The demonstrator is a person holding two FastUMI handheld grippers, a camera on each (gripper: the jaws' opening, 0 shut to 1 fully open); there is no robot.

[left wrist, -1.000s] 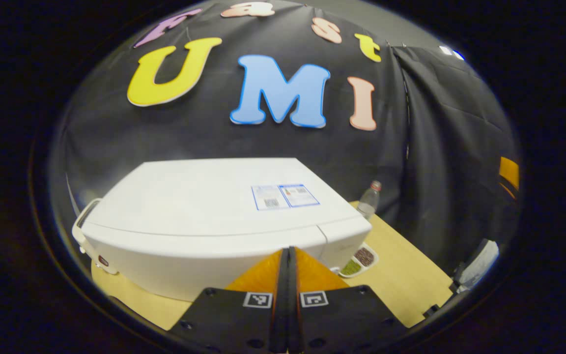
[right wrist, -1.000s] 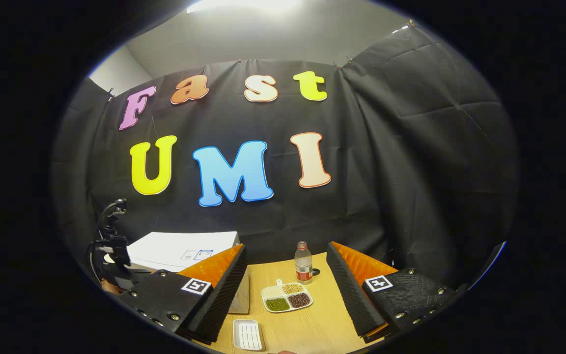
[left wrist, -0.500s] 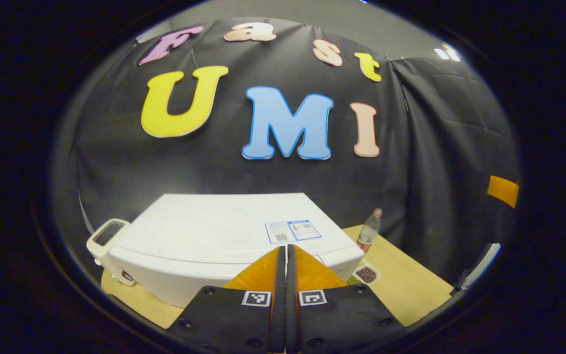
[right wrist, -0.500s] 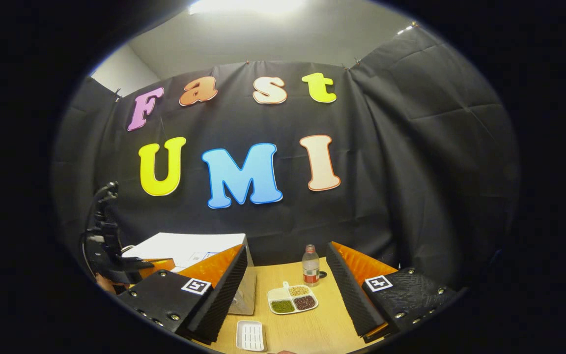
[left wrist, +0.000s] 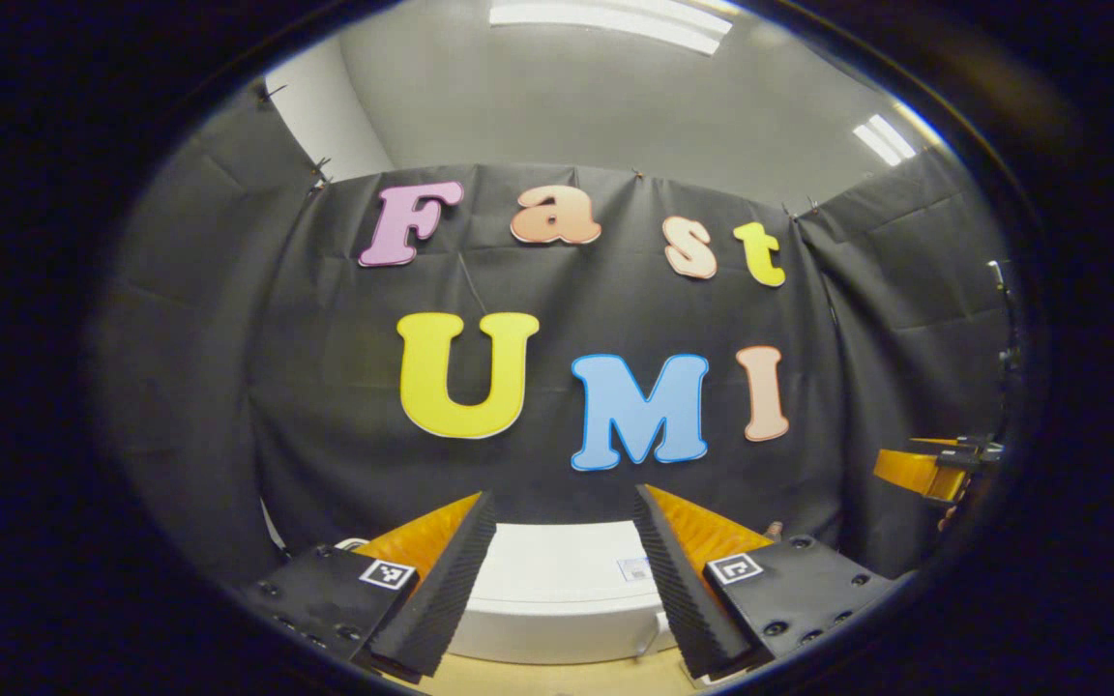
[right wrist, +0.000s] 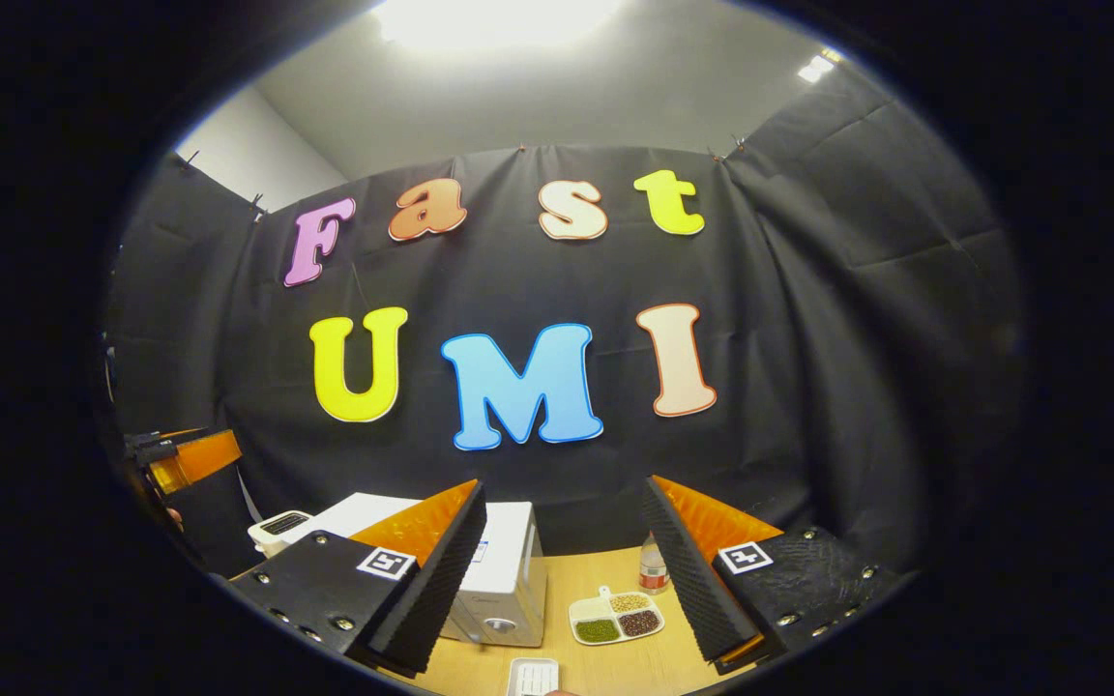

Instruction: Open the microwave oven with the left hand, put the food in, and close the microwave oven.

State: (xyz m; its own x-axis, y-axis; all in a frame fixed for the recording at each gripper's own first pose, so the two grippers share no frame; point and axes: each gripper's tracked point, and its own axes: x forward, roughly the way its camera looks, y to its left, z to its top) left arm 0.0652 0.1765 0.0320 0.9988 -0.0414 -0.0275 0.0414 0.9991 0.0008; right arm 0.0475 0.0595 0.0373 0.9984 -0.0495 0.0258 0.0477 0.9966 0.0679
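While the left gripper [left wrist: 565, 580] now holds its jaws wide apart, half a second ago they were pressed together over the microwave oven [left wrist: 557, 590]; the tool has also pulled back and tilted upward, so the white casing sits low between the fingers with its top face showing. In the right gripper view the right gripper [right wrist: 565, 580] keeps its jaws apart and empty, as before, and the left gripper appears at the far left, raised beside the oven. Outward from these jaws, the oven stands at the left end of the wooden surface [right wrist: 605, 667], its door apparently shut, and the food, a divided plate of beans [right wrist: 616, 617], lies toward the middle, just in front of a small bottle [right wrist: 654, 575]. A white ribbed dish [right wrist: 533, 675] lies at the near edge. This release and retreat suggest that the opening step has not been completed; the handle remains to be taken. A small printed sticker [left wrist: 634, 568] lies on the oven's top, its writing too small to read.
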